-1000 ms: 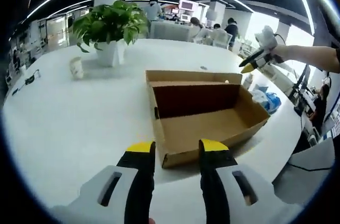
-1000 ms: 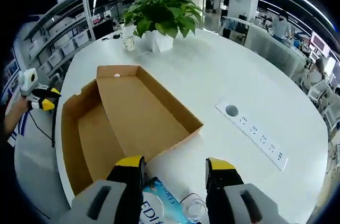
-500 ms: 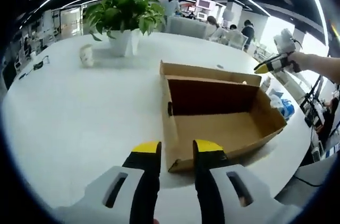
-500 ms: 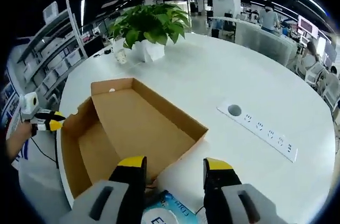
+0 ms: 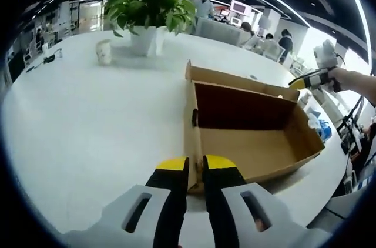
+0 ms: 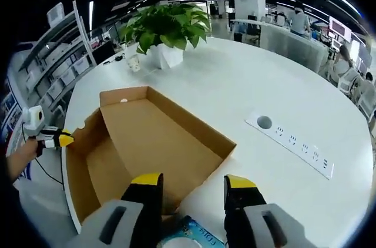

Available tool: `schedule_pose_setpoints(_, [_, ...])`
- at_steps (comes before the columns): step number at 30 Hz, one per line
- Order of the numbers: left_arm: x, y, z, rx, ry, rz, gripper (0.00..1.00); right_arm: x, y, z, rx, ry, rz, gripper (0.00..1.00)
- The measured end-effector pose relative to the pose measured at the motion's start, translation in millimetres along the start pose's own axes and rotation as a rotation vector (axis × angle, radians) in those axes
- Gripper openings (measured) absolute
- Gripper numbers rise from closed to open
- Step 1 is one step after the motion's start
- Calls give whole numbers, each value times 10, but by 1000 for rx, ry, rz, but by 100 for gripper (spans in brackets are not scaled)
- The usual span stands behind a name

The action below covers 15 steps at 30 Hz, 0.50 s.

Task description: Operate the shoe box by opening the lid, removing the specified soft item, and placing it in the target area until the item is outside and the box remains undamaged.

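In the left gripper view, the left gripper [image 5: 195, 166] rises from the bottom centre, its yellow tips nearly together at the near corner of the open cardboard box [image 5: 252, 142]; whether they pinch the wall I cannot tell. A potted plant [image 5: 150, 10] stands upper left on the white table [image 5: 88, 119].

In the right gripper view, the right gripper [image 6: 192, 184] hangs with jaws apart and empty above a blue-and-white soft packet [image 6: 191, 237] at the bottom edge, just outside the box. The box looks empty, so removal seems done. The packet's print is too cut off to read.
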State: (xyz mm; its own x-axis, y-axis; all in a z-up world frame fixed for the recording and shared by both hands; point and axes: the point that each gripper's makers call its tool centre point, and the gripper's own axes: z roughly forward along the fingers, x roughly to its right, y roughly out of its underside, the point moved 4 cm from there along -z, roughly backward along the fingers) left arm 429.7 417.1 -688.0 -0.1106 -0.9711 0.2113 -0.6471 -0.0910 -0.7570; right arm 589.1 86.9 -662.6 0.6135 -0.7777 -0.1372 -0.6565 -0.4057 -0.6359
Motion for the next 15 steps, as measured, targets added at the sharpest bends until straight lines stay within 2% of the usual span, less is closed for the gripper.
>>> schedule_pose_setpoints(4, [1, -1, 1, 13, -18, 5, 5, 10, 3, 17, 8, 6, -2, 37])
schedule_pose_setpoints(15, [3, 10, 0, 23, -50, -22, 3, 103, -63, 100, 47, 44, 82, 31])
